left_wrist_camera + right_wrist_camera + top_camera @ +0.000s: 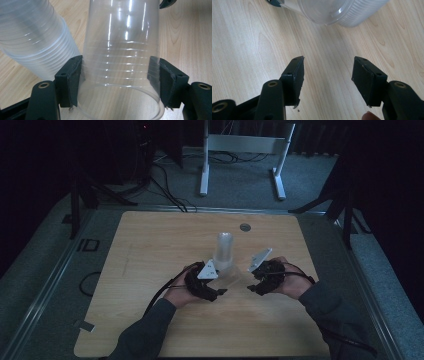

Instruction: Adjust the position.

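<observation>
A clear plastic cup (122,50) lies on its side between the jaws of my left gripper (115,80). Both pads (72,80) press on its wall near the rim. Beside it to the left stands a stack of clear cups (32,47), which rises upright mid-table in the high view (224,251). My left gripper (220,291) sits just in front of that stack. My right gripper (328,75) stands open over bare wood, with nothing between its jaws. It points at the held cup's base (324,10) and the stack (359,15). In the high view my right gripper (252,288) faces the left one.
The wooden table (150,250) has a small round grommet (244,227) near its far edge. A white frame (242,150) and dark stands rise on the floor behind it. Cables trail from both grippers toward the near edge.
</observation>
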`<state>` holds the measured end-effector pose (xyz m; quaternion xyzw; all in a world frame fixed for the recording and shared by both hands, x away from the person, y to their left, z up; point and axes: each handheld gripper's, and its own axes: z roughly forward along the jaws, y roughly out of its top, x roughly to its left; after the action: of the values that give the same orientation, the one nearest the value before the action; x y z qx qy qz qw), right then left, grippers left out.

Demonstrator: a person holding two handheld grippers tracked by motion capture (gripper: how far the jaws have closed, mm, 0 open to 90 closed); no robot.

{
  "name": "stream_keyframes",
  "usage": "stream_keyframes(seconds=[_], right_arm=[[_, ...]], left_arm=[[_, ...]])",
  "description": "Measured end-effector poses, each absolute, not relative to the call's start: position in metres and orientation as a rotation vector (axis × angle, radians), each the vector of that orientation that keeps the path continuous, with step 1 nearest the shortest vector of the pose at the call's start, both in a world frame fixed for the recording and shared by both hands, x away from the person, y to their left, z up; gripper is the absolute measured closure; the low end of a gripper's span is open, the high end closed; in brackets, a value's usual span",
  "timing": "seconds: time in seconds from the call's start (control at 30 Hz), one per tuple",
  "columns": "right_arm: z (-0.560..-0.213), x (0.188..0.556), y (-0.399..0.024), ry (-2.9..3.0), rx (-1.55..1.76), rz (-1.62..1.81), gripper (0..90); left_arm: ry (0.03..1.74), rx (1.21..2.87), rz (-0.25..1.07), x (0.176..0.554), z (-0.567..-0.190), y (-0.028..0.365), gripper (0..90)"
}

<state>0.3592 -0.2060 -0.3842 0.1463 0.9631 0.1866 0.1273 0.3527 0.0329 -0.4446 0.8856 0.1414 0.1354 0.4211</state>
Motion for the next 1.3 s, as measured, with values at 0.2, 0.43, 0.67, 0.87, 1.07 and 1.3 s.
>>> stream_keyframes(seconds=[0.2, 0.43, 0.67, 0.87, 1.07, 1.3], right_arm=[[-0.385, 0.358, -0.203, 2.825, 0.384, 0.494, 42.6], [-0.386, 0.356, -0.200, 2.850, 0.343, 0.444, 42.4], [-0.387, 0.355, -0.195, 2.871, 0.301, 0.405, 42.3], [-0.388, 0.354, -0.192, 2.890, 0.258, 0.376, 42.1], [-0.387, 0.353, -0.188, 2.910, 0.220, 0.342, 41.9], [-0.387, 0.351, -0.184, 2.933, 0.203, 0.325, 41.3]], left_arm=[[0.334, 2.243, 0.336, 0.352, -0.446, 0.032, 29.8], [0.304, 2.277, 0.326, 0.351, -0.448, 0.031, 29.8], [0.275, 2.326, 0.302, 0.351, -0.451, 0.028, 29.8], [0.256, 2.352, 0.276, 0.350, -0.452, 0.028, 29.9], [0.242, 2.373, 0.265, 0.350, -0.452, 0.027, 30.0], [0.220, 2.416, 0.265, 0.348, -0.451, 0.025, 29.9]])
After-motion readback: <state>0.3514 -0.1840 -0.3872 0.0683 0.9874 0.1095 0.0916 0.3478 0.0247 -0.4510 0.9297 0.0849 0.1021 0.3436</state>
